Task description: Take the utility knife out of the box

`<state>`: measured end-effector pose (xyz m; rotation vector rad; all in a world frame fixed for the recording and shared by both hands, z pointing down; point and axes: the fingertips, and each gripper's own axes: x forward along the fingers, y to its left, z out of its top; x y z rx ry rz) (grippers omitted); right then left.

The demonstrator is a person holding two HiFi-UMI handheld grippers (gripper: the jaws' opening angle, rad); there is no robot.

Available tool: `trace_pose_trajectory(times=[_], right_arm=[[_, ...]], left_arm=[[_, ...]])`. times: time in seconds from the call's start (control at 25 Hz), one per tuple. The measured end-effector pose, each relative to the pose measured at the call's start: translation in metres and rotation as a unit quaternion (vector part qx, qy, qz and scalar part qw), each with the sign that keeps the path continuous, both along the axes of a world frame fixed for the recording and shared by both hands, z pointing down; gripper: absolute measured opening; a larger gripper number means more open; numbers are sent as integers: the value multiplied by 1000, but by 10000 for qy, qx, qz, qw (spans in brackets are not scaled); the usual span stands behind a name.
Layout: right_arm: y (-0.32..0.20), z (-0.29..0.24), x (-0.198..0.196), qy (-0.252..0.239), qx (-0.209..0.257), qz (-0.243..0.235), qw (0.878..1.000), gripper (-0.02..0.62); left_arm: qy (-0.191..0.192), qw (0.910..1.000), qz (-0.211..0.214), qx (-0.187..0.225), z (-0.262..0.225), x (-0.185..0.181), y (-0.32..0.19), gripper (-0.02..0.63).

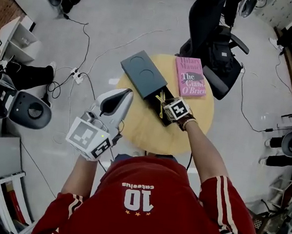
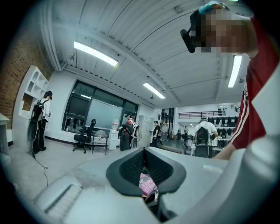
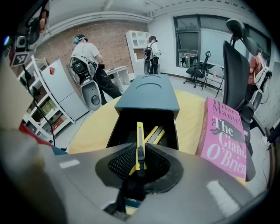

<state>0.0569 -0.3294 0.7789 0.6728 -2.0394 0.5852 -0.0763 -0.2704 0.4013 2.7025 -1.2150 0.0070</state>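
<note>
Utility knife (image 3: 139,140) — yellow, over the open box (image 3: 148,94) — in the pinch of the right hand-held gripper (image 3: 139,161).

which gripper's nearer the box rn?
Right. The right gripper sits at the box's open end, jaws shut on a knife there. The left gripper hangs by the table's left edge, jaws shut and empty, apart from the box.

1. I am wearing a red jersey (image 1: 172,182) bearing a white "10" and white-striped sleeves (image 1: 221,193).
2. My left hand-held gripper (image 1: 126,93) is showing a pale grey shell.
3. My right hand-held gripper (image 1: 163,105) is carrying a cube (image 1: 178,110) of black-and-white square markers.
</note>
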Motion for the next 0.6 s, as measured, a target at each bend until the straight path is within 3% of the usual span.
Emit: trace_pose_trajectory(times=[0.2, 0.6], right_arm=[[7, -21, 8, -24, 212, 106, 9997, 64], [24, -119, 15, -457, 1229, 434, 9904, 63]], left_arm=[[-29, 9999, 91, 86, -4, 1, 7, 3], [-43, 9994, 233, 244, -17, -1, 30, 4]])
